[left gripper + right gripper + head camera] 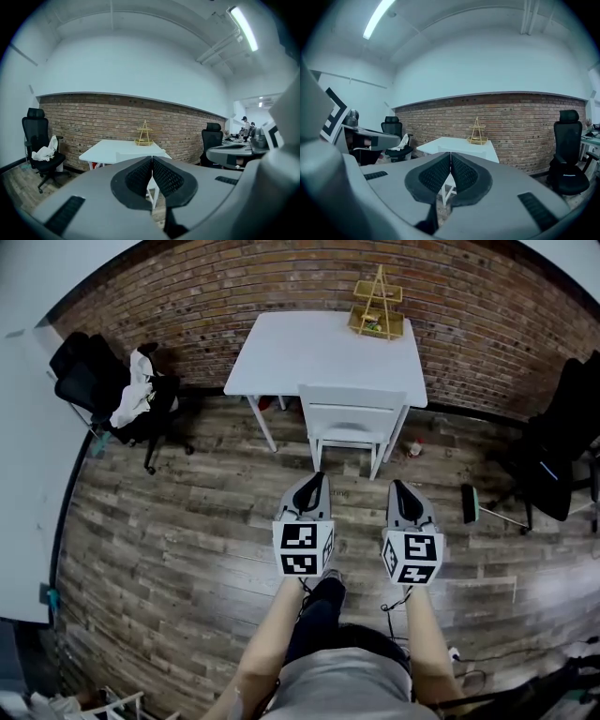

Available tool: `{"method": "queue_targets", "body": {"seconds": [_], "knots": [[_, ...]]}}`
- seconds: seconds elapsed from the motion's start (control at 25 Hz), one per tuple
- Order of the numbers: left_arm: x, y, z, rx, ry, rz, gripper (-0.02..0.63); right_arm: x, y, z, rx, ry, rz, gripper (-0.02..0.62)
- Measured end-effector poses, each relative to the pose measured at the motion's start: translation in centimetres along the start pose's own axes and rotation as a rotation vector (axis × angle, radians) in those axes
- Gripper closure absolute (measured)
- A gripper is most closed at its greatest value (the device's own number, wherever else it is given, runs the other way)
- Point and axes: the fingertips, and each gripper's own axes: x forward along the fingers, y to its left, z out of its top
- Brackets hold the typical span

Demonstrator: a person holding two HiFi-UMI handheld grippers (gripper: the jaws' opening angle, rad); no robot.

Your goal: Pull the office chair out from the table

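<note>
On a grey-brown plank floor [187, 540], against a red brick wall [281, 277], stands a white rectangular table [309, 352] with a white straight-backed chair [352, 409] tucked under its near edge. Two black office chairs [94, 381] [562, 446] flank it, well apart. The grey left gripper [317, 478] and grey right gripper [397, 486], both clenched empty, point toward the white chair, short of touching it. A gold wire tiered rack [378, 306] sits on the table's far corner.

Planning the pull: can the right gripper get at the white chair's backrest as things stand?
Probably yes: only bare wood floor lies between the right gripper and the white chair. It is not there yet, and its jaws are shut.
</note>
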Motion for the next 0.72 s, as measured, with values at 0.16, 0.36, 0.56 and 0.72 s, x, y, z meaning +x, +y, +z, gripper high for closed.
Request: {"method": "queue_targets", "body": {"seconds": [0.16, 0.36, 0.56, 0.72], "knots": [[3.2, 2.5, 1.4, -0.008, -0.008, -0.020, 0.592, 4.1, 0.2, 1.2, -0.004, 0.003, -0.011, 0.581], [6.4, 4.6, 2.4, 0.007, -0.008, -0.044, 0.592, 8.1, 0.5, 2.5, 0.019, -0.004, -0.012, 0.581], [8.8, 6.0, 3.0, 0.002, 0.000, -0.059, 0.592, 10.6, 0.2, 3.2, 0.061, -0.002, -0.019, 0.581], [10.2, 6.4, 3.1, -0.005, 0.003, -0.063, 0.592, 12.3, -0.2, 3.2, 0.072, 0.015, -0.008, 0.581]]}}
